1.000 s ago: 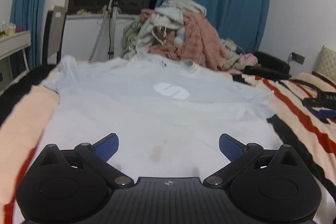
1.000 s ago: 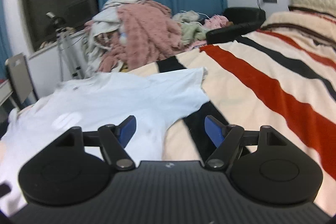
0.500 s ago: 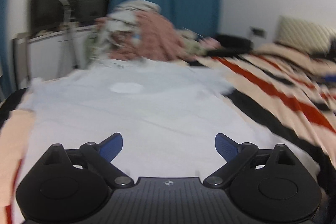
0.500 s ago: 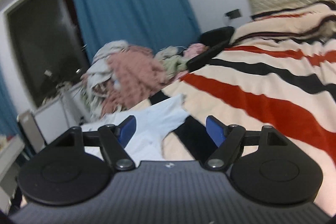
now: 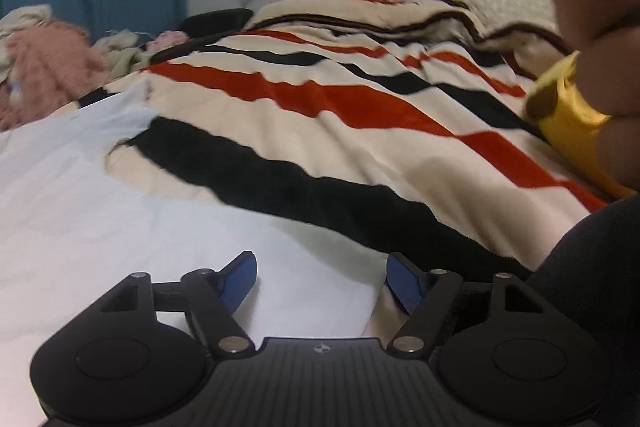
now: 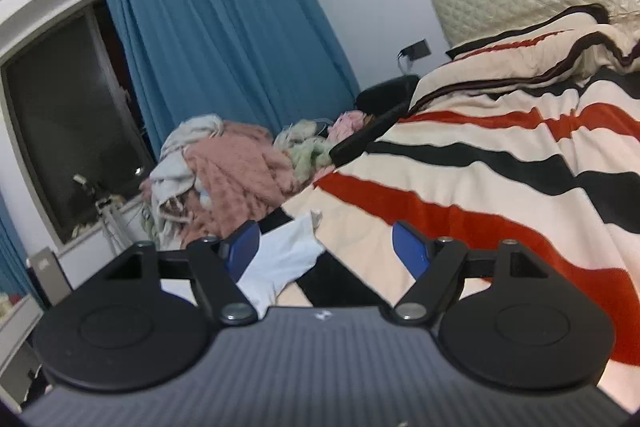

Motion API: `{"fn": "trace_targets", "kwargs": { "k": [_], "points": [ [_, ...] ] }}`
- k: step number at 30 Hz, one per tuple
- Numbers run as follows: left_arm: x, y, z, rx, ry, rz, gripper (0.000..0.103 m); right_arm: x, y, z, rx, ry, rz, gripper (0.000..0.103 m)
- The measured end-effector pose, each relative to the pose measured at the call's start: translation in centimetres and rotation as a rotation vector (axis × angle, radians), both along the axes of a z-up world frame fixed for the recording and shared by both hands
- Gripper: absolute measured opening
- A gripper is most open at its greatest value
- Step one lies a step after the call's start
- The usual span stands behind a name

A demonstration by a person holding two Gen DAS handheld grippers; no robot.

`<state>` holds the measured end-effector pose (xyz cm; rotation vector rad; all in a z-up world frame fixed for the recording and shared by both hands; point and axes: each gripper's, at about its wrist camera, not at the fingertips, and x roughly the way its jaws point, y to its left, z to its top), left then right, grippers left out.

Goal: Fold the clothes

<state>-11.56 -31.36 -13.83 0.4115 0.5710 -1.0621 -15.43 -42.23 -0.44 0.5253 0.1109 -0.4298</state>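
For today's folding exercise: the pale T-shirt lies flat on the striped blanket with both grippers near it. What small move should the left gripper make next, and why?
Probably lower the left gripper onto the T-shirt's hem corner and close. Its jaws have just been closing with nothing pinched, and that corner lies between them.

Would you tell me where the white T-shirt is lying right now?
In the left wrist view, the white T-shirt lies flat on the striped blanket, lower left, under the left gripper.
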Motion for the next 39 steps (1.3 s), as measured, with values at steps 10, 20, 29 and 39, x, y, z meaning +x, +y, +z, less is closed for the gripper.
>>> {"fn": "trace_targets", "kwargs": {
  "k": [10,20,29,39],
  "points": [
    [3.4,-0.5,-2.1,0.009,0.141,0.035,0.001,1.5,-0.2,-1.3,0.015,0.069,-0.001,0.076],
    [6.2,11.9,4.6,-0.167,0.278,0.324,0.001,2.6,-0.7,-1.8,0.058,0.124,0.012,0.076],
    [7.7,20.1,4.8,-0.185,0.33,0.525,0.001,8.9,-2.3,-4.4,0.364,0.175,0.234,0.075],
    [7.3,19.1,3.9,-0.229,0.332,0.446,0.001,27.3,-6.5,-11.0,0.506,0.237,0.395,0.062]
  ]
}}
